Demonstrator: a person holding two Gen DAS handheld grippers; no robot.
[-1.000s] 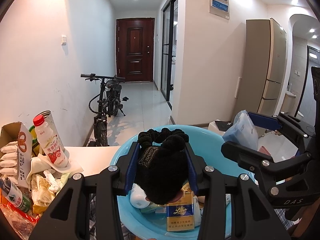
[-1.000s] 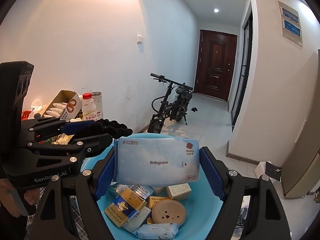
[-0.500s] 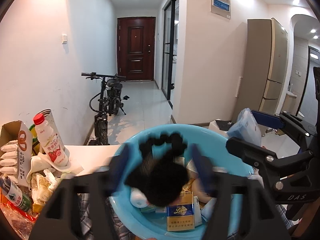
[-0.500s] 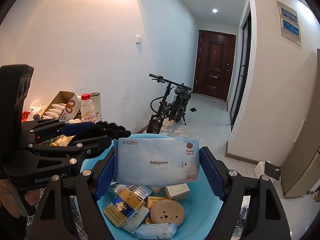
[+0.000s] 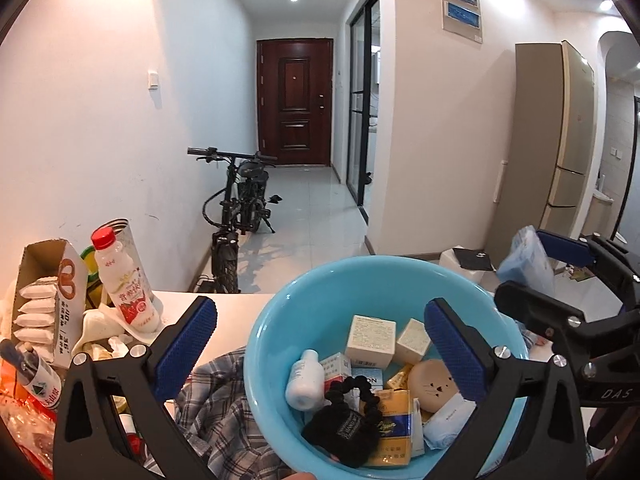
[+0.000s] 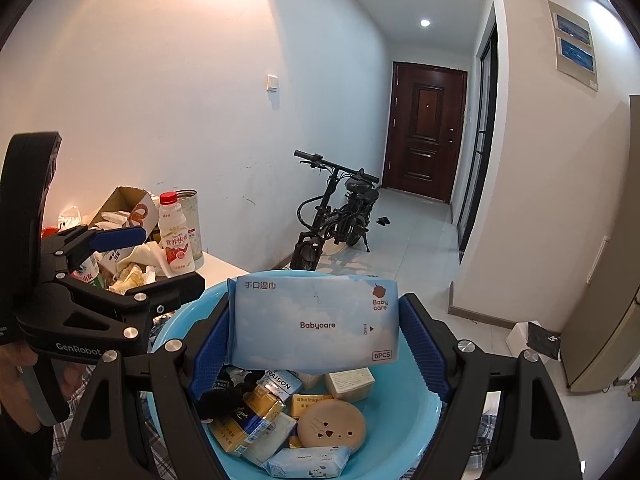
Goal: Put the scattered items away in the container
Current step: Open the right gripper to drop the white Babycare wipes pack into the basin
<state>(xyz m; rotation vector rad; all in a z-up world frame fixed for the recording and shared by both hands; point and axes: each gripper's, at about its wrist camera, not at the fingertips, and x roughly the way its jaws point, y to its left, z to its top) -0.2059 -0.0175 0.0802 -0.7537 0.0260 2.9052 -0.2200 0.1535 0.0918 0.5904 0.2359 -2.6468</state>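
Left wrist view: the left gripper (image 5: 320,340) stands wide open and holds nothing. It hangs above the blue basin (image 5: 276,320), the landmark for all positions below. The black scrunchie (image 5: 344,424) lies inside the basin at its near side, on top of a yellow carton (image 5: 390,432). A plaid cloth (image 5: 208,396) lies against the basin's left outer wall. A milk bottle (image 5: 124,284) stands well left of the basin.

Right wrist view: the right gripper (image 6: 316,344) is closed on the wet-wipe pack (image 6: 314,326), gripping it by its two short ends. The pack hangs above the basin's middle, clear of the contents.

Hazards, as judged:
- The pack is soft. A release from this height may let it tumble and come to rest on the basin rim.
- The two grippers stand close over the basin. A careless withdrawal may cause contact between them.
- A low pass may snag the plaid cloth and shift the basin.
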